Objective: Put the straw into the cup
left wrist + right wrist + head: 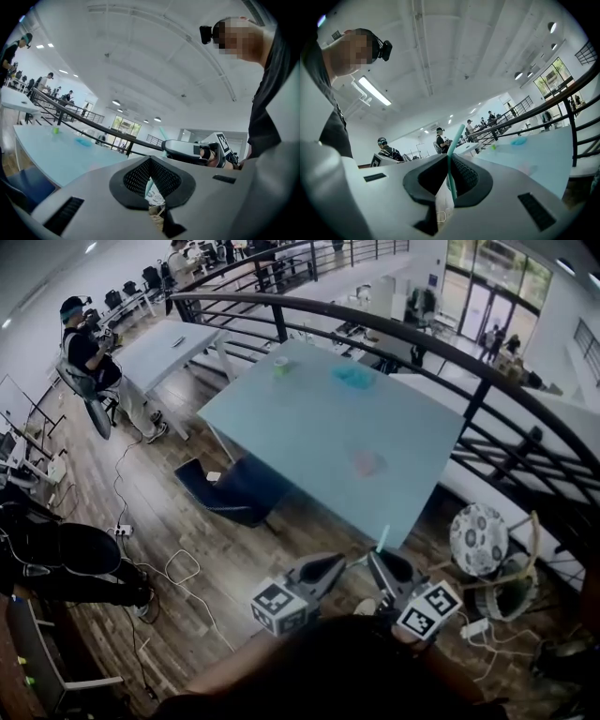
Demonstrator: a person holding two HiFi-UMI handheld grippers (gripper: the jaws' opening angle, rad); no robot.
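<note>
— Well, where is the straw, and how is it held?

— The teal straw [454,140] is pinched low down in the right claw [448,157], whose jaws are closed almost fully on it. Most of its length is left standing free above the jaws, presumably so that a long end can be lowered into a cup. The left claw [150,157] is closed, and nothing can be made out in its jaws. It is carried just beside the right one, and both are held about level, short of the table.

— And the cup?

— That is not settled by these views. Three small things are seen on the pale table [309,437]: a green thing [281,366] near the far edge, a blue thing [353,377] to its right, and a pink thing [367,463] nearer the middle. The green thing, being upright, is judged the likeliest cup. All three are well apart from the straw.

— What room is left for moving?

— The near corner of the table lies just beyond the claws, and the bare top past it is open. A curved railing [441,348] is run close along the far and right sides, a dark chair [230,491] is tucked at the left side, and cables [183,568] are strewn on the floor. A reach from the near corner is judged the least hemmed in.
</note>
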